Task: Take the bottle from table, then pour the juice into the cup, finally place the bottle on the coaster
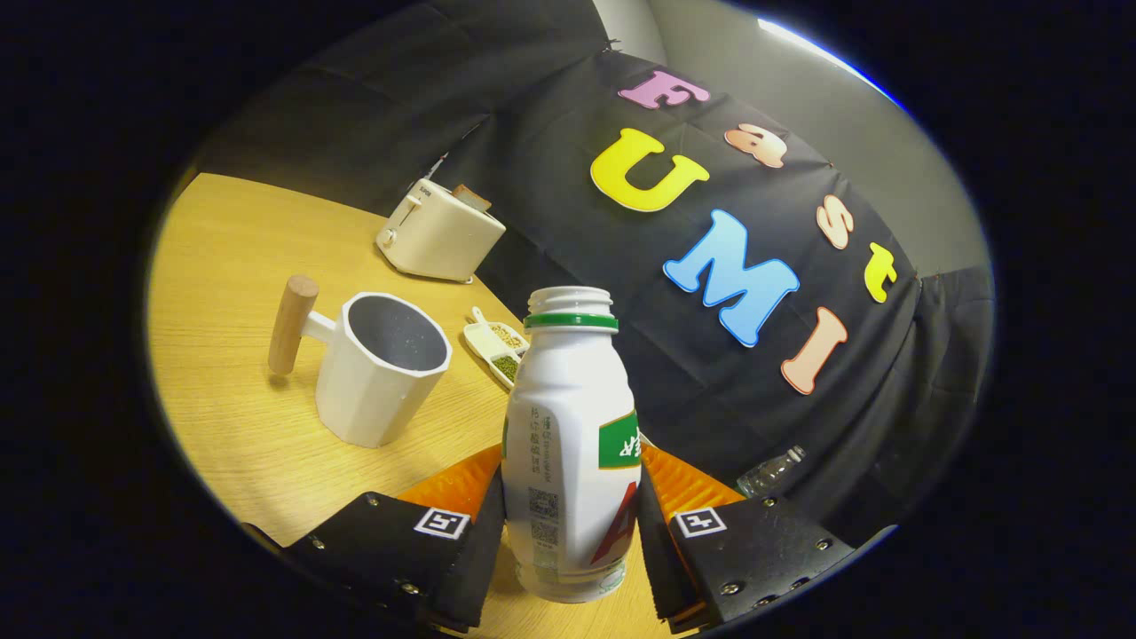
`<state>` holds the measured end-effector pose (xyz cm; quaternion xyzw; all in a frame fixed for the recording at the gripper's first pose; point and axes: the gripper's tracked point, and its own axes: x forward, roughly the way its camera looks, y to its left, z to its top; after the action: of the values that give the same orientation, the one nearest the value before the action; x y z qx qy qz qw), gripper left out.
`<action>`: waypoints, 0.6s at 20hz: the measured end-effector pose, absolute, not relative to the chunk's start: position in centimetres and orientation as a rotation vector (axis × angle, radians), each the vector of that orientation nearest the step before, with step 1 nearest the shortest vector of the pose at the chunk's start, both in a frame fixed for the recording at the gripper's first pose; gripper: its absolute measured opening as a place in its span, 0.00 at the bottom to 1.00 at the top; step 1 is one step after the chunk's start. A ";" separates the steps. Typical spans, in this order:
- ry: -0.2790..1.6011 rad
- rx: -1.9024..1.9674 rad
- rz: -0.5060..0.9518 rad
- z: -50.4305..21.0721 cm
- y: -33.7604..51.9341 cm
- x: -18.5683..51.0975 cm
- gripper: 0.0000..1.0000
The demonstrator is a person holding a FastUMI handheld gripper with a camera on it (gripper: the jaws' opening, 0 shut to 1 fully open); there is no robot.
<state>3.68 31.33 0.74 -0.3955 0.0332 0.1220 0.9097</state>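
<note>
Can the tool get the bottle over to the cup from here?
Probably yes. The tool is shut on the bottle, which stands uncapped between its fingers. The cup sits just ahead and to one side, mouth open, with bare table between them.

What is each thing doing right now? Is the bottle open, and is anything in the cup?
bottle: cap off, upright, held between the fingers.
gripper: shut on the bottle.
cup: upright on the table, looks empty.
toaster: something brown sticks up from its slot.
small dish: holds two kinds of grains.
coaster: nothing clearly resting on it.
</note>
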 end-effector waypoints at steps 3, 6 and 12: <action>0.061 -0.875 0.258 0.7 32.1 3.7 0.70; 0.066 -0.922 0.271 0.4 32.7 3.6 0.69; 0.091 -1.026 0.274 0.2 32.4 3.8 0.70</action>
<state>3.75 32.38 0.15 -0.4890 0.0436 0.1304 0.8614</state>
